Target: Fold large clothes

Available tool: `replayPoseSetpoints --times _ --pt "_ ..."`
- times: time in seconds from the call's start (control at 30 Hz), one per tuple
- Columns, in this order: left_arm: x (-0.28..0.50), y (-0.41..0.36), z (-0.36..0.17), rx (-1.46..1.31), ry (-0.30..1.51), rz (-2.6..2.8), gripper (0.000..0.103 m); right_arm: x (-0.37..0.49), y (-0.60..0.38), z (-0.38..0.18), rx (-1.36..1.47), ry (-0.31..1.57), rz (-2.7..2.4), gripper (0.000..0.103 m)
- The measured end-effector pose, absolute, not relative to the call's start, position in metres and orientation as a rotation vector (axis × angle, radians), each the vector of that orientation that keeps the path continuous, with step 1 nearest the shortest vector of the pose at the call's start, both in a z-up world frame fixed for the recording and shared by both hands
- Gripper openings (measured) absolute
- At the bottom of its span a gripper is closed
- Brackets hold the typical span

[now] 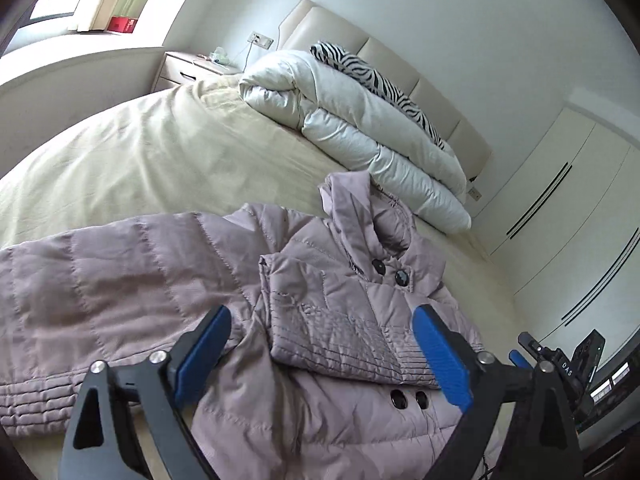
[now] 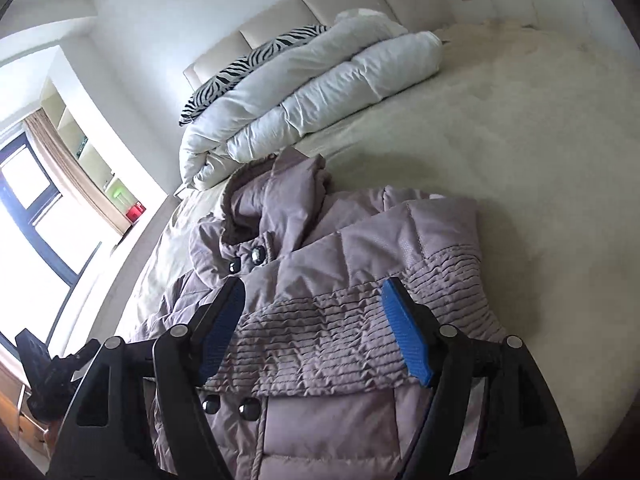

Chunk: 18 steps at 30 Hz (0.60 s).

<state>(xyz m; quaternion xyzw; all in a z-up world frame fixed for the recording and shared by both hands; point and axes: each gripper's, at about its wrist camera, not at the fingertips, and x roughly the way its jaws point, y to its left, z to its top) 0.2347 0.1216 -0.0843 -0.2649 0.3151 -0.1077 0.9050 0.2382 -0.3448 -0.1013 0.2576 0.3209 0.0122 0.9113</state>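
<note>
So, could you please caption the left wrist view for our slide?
Open left gripper above a mauve quilted jacket, one sleeve folded across its front.

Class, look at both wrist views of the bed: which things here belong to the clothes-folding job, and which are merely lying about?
Belongs to the job:
- mauve padded jacket, one sleeve folded across its front
- left claw, open
- right claw, open
- bed sheet, the folding surface

Just lying about:
- rolled white duvet
- zebra-print pillow
- bedside table
- red box on the window shelf

Two wrist views, close above the bed [image 1: 160, 152].
Both facing the headboard [image 2: 320, 0], sharing the jacket [image 1: 320, 300].
</note>
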Motion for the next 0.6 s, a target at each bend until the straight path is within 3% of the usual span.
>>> replayPoseSetpoints --times 0.1,0.3,0.6 --pt "0.175 0.183 -0.075 -0.663 0.592 -0.152 0.103 0.199 -0.314 -0.078 0.474 0.617 0.06 0.082" --pt "0.064 0.302 -0.103 -1.001 0.512 0.049 0.103 0.137 -0.256 -0.067 0.511 0.667 0.195 0.085" --pt "-0.013 0.378 -0.164 -1.406 0.339 0.266 0.103 0.08 -0.178 -0.075 0.587 0.784 0.339 0.085"
